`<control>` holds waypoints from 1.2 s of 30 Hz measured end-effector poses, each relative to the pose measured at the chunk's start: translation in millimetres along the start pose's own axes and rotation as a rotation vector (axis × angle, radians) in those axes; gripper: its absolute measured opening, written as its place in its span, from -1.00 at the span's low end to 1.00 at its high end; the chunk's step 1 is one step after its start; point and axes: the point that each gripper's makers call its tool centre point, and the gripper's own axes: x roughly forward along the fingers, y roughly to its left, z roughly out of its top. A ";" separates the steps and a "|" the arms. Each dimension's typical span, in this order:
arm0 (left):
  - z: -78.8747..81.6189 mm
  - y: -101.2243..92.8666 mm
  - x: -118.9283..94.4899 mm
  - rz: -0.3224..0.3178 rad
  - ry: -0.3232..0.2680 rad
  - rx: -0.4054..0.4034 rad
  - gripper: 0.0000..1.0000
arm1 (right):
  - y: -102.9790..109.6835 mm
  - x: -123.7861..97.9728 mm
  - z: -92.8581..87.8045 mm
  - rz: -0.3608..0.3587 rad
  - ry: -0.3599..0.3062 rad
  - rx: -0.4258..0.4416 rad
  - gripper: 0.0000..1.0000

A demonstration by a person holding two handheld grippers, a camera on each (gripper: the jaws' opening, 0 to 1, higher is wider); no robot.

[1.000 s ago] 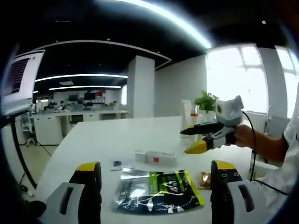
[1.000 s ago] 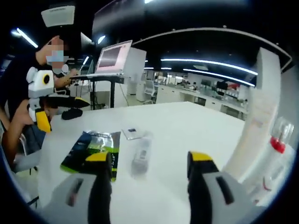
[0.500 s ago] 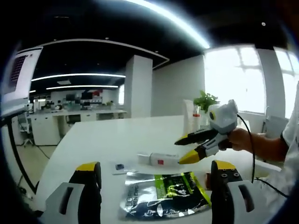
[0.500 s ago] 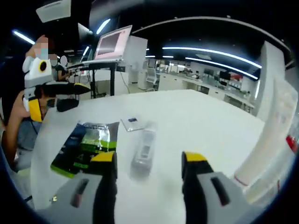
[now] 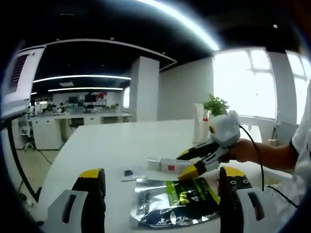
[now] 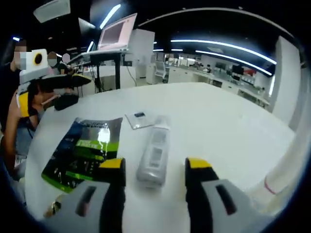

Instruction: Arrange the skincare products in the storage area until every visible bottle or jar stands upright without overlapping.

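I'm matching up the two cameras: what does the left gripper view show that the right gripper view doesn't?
Left gripper view alone: a potted plant by the windows, and the right hand-held gripper, open, reaching down at the white tube. Right gripper view alone: a monitor on a stand, and the left hand-held gripper, held above the table's far edge. Both share the white table, the lying tube, the dark-green foil pouch and a small sachet.

views face each other across shared table (image 5: 121,145).
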 end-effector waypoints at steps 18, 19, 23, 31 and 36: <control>-1.0 -2.4 -1.7 0.007 0.015 0.017 0.98 | 5.0 2.2 -2.1 0.021 0.012 0.046 -0.21; -1.1 -2.7 -2.0 0.007 0.016 0.017 0.98 | 5.1 2.2 -2.2 0.021 0.014 0.048 -0.21; -1.3 -0.6 -2.7 0.011 0.012 0.014 0.98 | 7.7 1.5 -1.3 0.029 0.021 0.043 -0.26; -6.4 1.9 -1.5 0.010 0.027 0.006 0.98 | 8.7 3.4 -2.0 0.033 0.025 0.059 -0.31; -6.9 1.2 -1.5 0.006 0.028 0.007 0.98 | 8.5 4.1 -3.8 0.031 0.033 0.066 -0.45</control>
